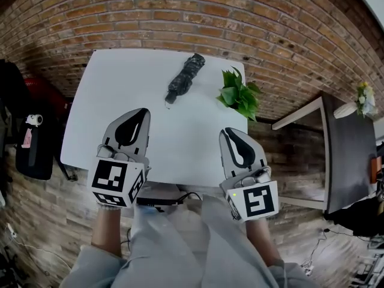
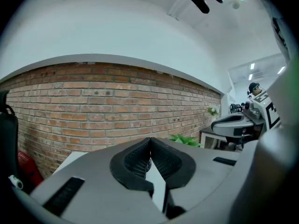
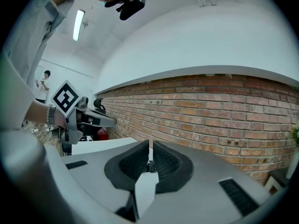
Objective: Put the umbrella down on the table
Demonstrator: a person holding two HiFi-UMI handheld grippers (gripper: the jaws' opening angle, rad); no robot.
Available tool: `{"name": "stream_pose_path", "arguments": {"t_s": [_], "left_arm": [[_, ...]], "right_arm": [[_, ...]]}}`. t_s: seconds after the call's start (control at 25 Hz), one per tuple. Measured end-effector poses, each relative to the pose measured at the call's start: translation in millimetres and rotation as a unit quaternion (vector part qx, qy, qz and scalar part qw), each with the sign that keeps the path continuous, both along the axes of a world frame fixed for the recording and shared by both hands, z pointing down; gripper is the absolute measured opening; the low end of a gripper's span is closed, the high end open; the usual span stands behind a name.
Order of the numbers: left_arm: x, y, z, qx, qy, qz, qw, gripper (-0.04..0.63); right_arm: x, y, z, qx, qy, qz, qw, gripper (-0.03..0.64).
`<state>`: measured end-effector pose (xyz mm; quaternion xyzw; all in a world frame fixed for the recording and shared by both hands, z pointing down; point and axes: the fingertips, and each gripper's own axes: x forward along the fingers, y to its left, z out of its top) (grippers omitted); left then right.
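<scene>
A folded black umbrella point(image 1: 185, 78) lies on the white table point(image 1: 114, 95) near its far edge, slanted, with nothing touching it. My left gripper point(image 1: 144, 110) hovers over the near left part of the table, jaws together and empty. On the near right, my right gripper point(image 1: 227, 131) is shut too and holds nothing. Both sit well short of the umbrella. In the left gripper view the left gripper point(image 2: 150, 139) points at the brick wall with its pads meeting. In the right gripper view a dark bit of the umbrella point(image 3: 151, 166) shows past the right gripper point(image 3: 150, 143).
A green potted plant point(image 1: 240, 95) stands at the table's far right corner, close to the umbrella. A brick wall point(image 1: 180, 17) runs behind the table. A dark side table point(image 1: 348, 155) is at the right, a black bag point(image 1: 33, 149) at the left, and a black device point(image 1: 159, 200) at the near edge.
</scene>
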<state>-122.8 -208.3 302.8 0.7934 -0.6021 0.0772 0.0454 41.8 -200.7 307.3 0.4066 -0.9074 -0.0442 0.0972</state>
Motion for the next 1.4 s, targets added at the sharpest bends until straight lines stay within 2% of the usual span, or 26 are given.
{"name": "stream_pose_path", "arguments": {"t_s": [0.64,1.4], "left_arm": [[8,24,-7,0.016,0.013,-0.016,0.9996,0.02],[17,28,1,0.008,0.016,-0.011,0.9998,0.02]], "right_arm": [[2,12,-3,0.008,0.0,-0.019,1.0,0.057],[7,18,3,0.008,0.009,-0.024,1.0,0.057]]}}
